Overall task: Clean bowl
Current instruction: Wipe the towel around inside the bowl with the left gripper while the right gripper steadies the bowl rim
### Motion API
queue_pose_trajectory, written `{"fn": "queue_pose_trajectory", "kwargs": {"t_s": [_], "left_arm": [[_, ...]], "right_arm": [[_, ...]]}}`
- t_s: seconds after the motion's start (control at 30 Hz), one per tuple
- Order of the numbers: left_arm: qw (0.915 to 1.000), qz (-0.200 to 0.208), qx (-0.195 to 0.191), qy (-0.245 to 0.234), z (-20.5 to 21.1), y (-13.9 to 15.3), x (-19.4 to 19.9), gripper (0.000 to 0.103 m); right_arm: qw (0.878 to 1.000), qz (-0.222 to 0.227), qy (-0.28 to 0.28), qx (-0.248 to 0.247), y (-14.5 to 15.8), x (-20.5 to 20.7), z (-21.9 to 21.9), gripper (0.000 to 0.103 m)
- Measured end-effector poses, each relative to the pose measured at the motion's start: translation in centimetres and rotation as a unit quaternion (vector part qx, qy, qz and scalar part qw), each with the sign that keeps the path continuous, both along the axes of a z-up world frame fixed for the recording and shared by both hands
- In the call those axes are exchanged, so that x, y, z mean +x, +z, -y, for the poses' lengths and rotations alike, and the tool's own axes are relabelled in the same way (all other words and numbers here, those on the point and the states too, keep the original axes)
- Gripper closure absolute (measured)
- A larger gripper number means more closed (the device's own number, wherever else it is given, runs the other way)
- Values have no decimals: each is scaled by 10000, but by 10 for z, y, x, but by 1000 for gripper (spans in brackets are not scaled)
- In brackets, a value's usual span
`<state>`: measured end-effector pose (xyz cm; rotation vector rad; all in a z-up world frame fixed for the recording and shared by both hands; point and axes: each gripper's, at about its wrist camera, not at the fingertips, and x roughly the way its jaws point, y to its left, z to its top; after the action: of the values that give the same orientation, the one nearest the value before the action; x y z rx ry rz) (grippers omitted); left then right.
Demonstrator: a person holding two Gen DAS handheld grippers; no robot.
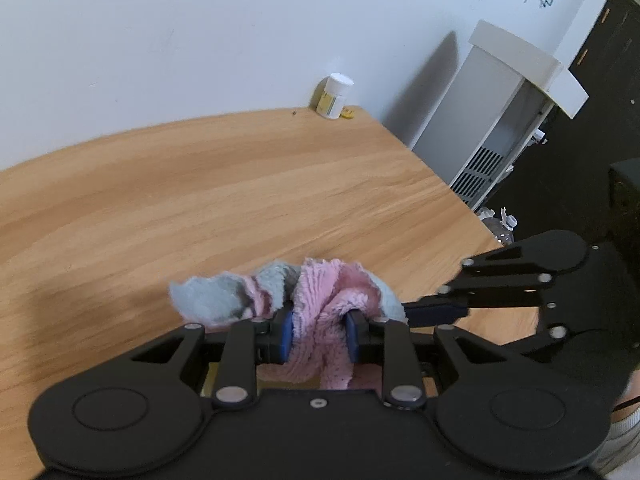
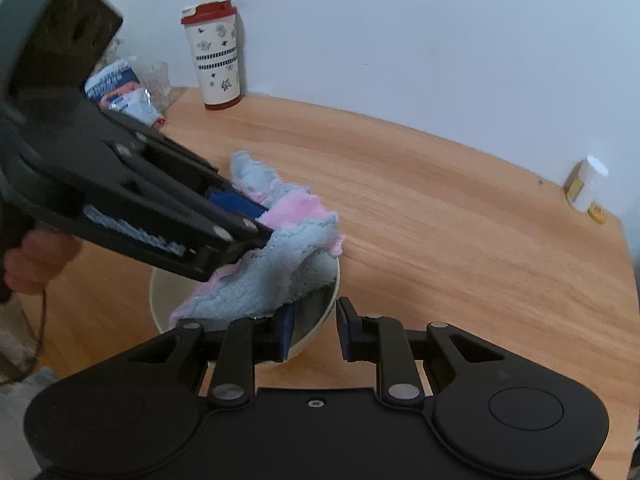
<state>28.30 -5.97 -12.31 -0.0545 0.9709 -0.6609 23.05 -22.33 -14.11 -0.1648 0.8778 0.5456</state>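
My left gripper (image 1: pixel 318 334) is shut on a bunched pink and pale blue cloth (image 1: pixel 320 300). In the right wrist view it (image 2: pixel 260 226) comes in from the left and presses the cloth (image 2: pixel 280 276) down into a cream bowl (image 2: pixel 162 296) on the wooden table. The cloth hides most of the bowl's inside. My right gripper (image 2: pixel 314 330) straddles the bowl's near rim, one finger inside and one outside, shut on it. In the left wrist view the right gripper (image 1: pixel 414 312) reaches in from the right beside the cloth, and my own gripper hides the bowl.
A red-lidded patterned tumbler (image 2: pixel 214 56) and a blue-and-white packet (image 2: pixel 120 92) stand at the table's back left by the wall. A small white bottle (image 2: pixel 586 190) sits in the far corner. A white appliance (image 1: pixel 500 120) stands beyond the table's right edge.
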Motion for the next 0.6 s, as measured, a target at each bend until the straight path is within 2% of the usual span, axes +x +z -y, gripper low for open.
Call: {"fn": "queue_pose_trajectory", "kwargs": {"t_s": [0.23,0.43,0.6], "left_arm": [[9999,-46,114,-120,2,-9,-2,78],[9995,-53,152,-256,2,-10,-4,78],[9995,-98,98,-293,1,-9,-2,78]], "right_arm": [[9998,-130,-151,71,-4,1,3,77],[9988,-192,-366,271,-9,12,9,85],[9991,-79,-352,213,-12,18,8,87]]}}
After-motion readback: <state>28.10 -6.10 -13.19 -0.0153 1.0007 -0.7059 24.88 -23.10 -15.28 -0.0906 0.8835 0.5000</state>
